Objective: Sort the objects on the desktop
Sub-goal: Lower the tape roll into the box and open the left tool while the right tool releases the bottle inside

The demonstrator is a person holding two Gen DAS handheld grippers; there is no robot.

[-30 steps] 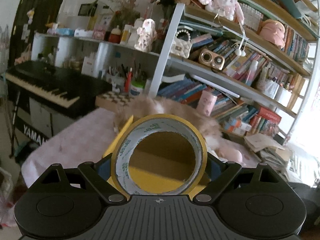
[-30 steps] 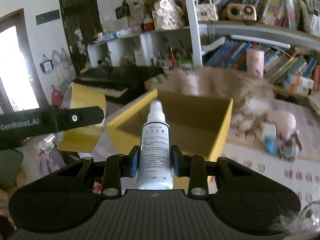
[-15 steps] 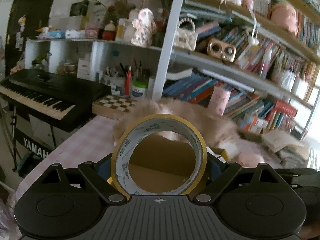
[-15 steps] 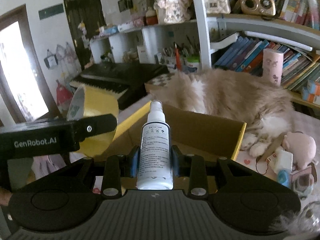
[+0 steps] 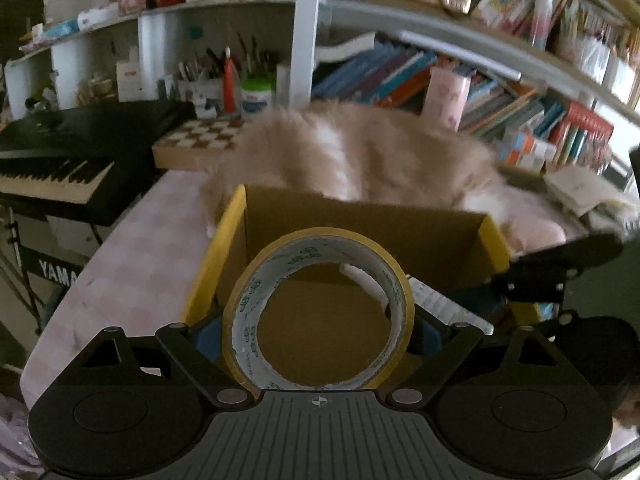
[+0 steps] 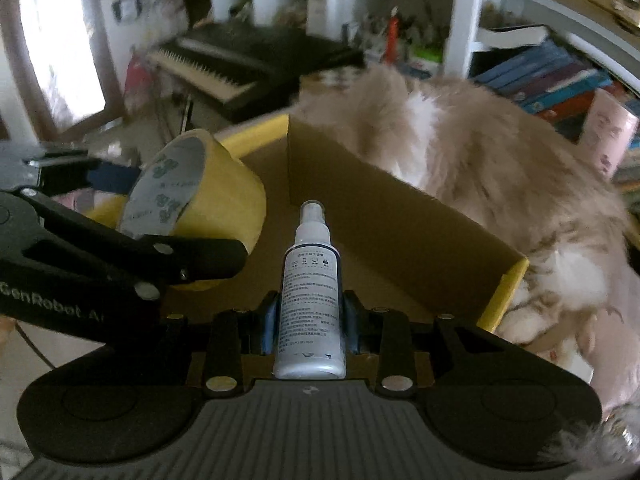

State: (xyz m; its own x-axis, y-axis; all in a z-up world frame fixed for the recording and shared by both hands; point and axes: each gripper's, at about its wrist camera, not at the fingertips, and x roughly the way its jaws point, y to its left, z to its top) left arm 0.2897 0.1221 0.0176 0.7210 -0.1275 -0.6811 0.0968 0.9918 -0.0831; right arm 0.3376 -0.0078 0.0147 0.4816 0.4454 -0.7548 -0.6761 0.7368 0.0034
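**Both grippers loaded, over the box**

Left gripper (image 5: 318, 332) clamped wide on the yellow tape roll (image 5: 320, 308). Right gripper (image 6: 309, 322) pinched tight on the white spray bottle (image 6: 310, 300). Both items are above the open cardboard box (image 6: 400, 216); a fluffy cat (image 6: 500, 168) lies just behind it.

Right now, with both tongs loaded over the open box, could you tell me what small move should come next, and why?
Probably lower both a little further into the cardboard box. The left tongs grip the tape roll and the right tongs grip the spray bottle, each apparently above the box floor.
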